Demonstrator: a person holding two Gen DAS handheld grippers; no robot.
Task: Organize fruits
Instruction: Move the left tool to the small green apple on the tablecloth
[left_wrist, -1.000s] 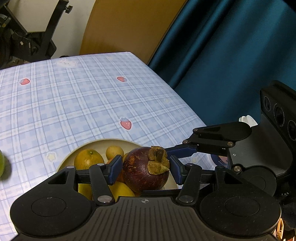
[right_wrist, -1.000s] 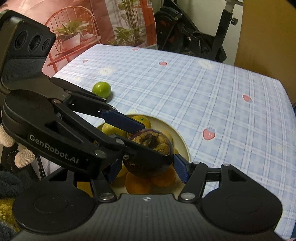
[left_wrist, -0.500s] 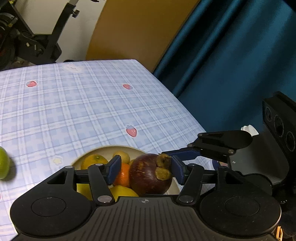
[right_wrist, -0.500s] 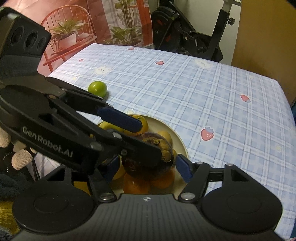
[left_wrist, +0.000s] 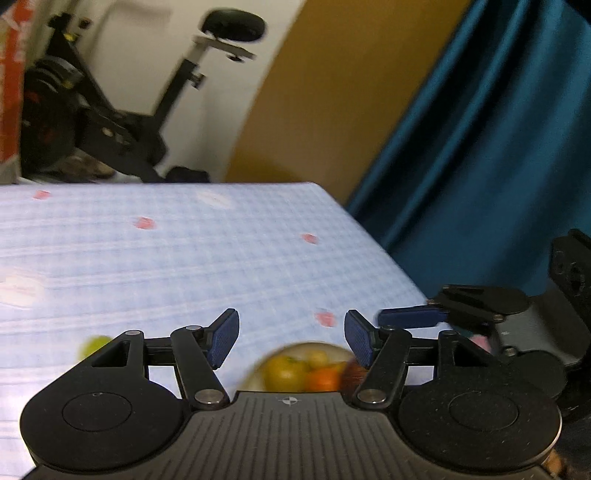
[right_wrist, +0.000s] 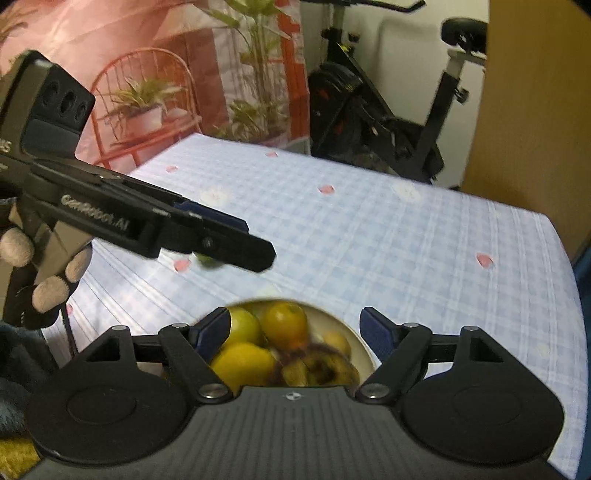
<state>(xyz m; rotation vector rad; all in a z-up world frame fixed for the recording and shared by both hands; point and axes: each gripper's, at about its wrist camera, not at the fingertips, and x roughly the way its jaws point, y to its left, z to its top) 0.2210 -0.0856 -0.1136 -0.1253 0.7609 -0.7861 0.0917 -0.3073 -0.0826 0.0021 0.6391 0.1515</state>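
Checked tablecloth (right_wrist: 369, 236), bowl (right_wrist: 360, 341) of fruit; left gripper (left_wrist: 291, 334) and right gripper (right_wrist: 293, 328) opening, nothing gripped. Gloved hand (right_wrist: 40, 273) seen only by right wrist view.

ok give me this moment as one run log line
left gripper: opening, nothing between jaws | right gripper: opening, nothing gripped | mangosteen: in bowl with citrus | green fruit: loose on table

"GenRobot.AI" on left tongs (right_wrist: 225, 236)
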